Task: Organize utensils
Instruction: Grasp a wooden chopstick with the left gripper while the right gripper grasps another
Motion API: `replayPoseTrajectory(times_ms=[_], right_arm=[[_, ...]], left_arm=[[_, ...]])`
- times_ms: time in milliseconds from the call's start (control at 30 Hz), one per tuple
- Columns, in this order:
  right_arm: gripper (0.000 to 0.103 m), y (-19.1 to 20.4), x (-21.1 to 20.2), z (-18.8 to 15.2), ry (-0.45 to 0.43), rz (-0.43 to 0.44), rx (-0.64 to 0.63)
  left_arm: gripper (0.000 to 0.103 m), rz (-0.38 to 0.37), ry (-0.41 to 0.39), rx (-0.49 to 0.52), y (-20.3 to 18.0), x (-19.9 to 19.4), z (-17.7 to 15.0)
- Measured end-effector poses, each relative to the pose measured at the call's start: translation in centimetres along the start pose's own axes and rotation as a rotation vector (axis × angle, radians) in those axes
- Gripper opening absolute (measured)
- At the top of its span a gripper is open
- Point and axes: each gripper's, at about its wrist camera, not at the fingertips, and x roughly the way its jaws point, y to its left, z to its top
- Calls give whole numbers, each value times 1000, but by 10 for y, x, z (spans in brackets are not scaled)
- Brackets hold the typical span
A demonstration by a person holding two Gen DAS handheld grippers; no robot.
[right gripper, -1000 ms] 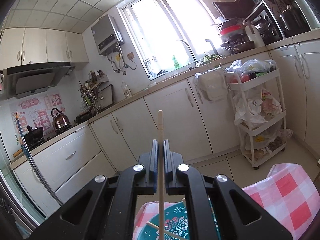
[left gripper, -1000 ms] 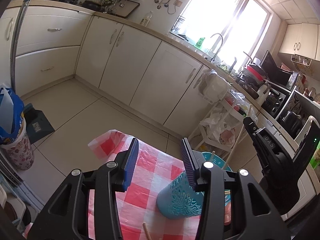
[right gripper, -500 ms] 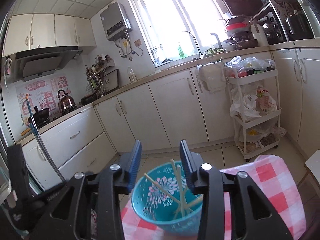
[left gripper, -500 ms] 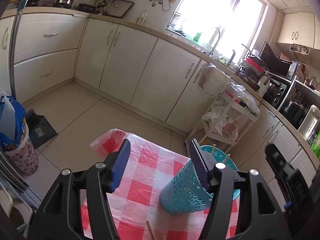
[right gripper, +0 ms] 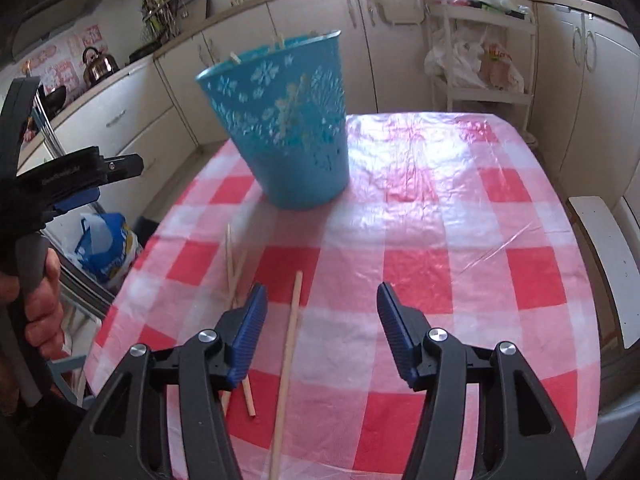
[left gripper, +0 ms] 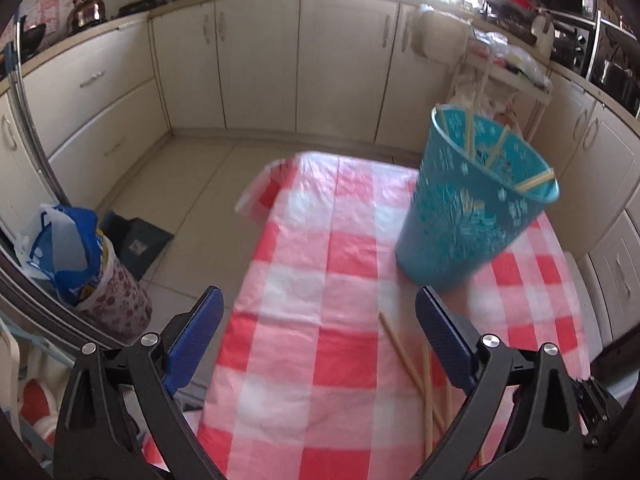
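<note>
A teal perforated holder (left gripper: 472, 208) stands on the red-and-white checked tablecloth (left gripper: 320, 320) with several wooden chopsticks (left gripper: 468, 136) leaning inside it; it also shows in the right wrist view (right gripper: 292, 132). Loose wooden chopsticks (right gripper: 289, 352) lie on the cloth in front of the holder, and they show in the left wrist view (left gripper: 404, 356) too. My left gripper (left gripper: 318, 328) is open and empty above the cloth, left of the loose chopsticks. My right gripper (right gripper: 320, 336) is open and empty, its left finger just right of a long chopstick.
A patterned bin with a blue bag (left gripper: 84, 256) stands on the floor left of the table. White cabinets (left gripper: 260, 60) run along the back. A white rack with bags (right gripper: 476, 48) stands behind the table. A white bench (right gripper: 604, 264) sits at the table's right edge.
The right gripper let a chopstick go into the holder, opened, and dropped back low over the cloth. The left gripper also pulled back, tilted down and opened wider.
</note>
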Motion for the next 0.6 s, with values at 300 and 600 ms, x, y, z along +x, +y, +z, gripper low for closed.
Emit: replayPoseTrajectory(times_ms=[300, 600], right_arm=[[43, 29, 32, -19, 61, -100, -153], [19, -6, 30, -19, 79, -151, -91]], left_arm=[[92, 9, 104, 111, -29, 24, -32], [62, -100, 180, 236, -71, 40, -62]])
